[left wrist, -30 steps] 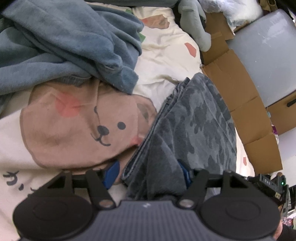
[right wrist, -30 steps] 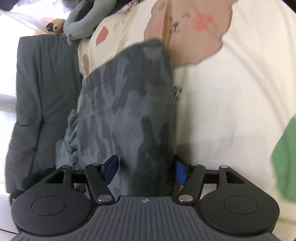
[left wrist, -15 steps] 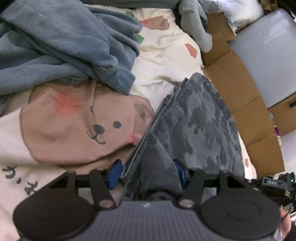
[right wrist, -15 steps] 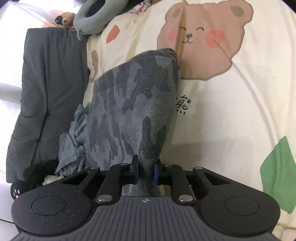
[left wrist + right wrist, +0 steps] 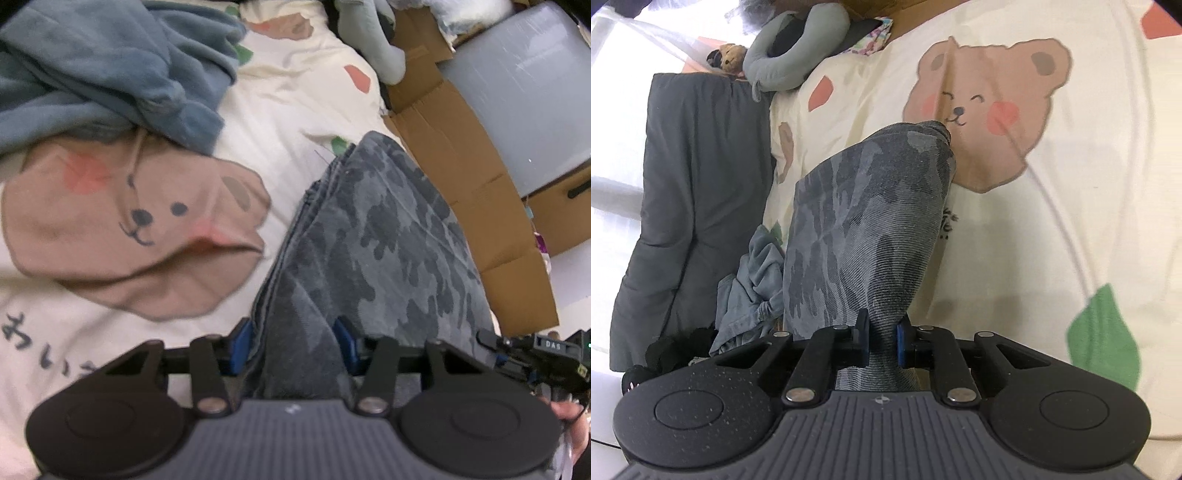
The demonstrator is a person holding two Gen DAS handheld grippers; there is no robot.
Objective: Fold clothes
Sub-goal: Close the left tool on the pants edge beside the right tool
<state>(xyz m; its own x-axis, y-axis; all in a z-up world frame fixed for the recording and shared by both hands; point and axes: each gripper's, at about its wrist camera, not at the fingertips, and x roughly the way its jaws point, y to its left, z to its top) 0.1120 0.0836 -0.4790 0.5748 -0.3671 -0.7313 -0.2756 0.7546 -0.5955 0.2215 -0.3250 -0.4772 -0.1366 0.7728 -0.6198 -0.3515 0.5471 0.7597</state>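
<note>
Camo garment (image 5: 373,243) lying lengthwise on the bed (image 5: 295,96), folded into a long strip, near the bed's edge beside the cardboard (image 5: 461,155). Soft, thick-looking knit or fleece, several layers stacked along the left edge; probably light for its bulk, limp, no stiffness to hold a shape when lifted. Likely to sag and let layers slide apart unless all are pinched together.

Right hand-held gripper (image 5: 881,341) clamped tight on a bunched end of the garment (image 5: 864,221), cloth gathered into a narrow neck between the blue pads and stretched up from the bed. Left hand-held gripper (image 5: 293,343) closing around the other near end, cloth between the pads (image 5: 238,341), a small gap visible on both sides, so no firm pinch yet.

Best hold judged to be at the two near corners, through the whole stack, deep enough that no layer slips free. Then an even lift and carry toward the far end, keeping both ends level so the fold lands square.

Blue fleece pile (image 5: 103,70) lying well clear at upper left; grey plush (image 5: 790,48) at the bed's head.
</note>
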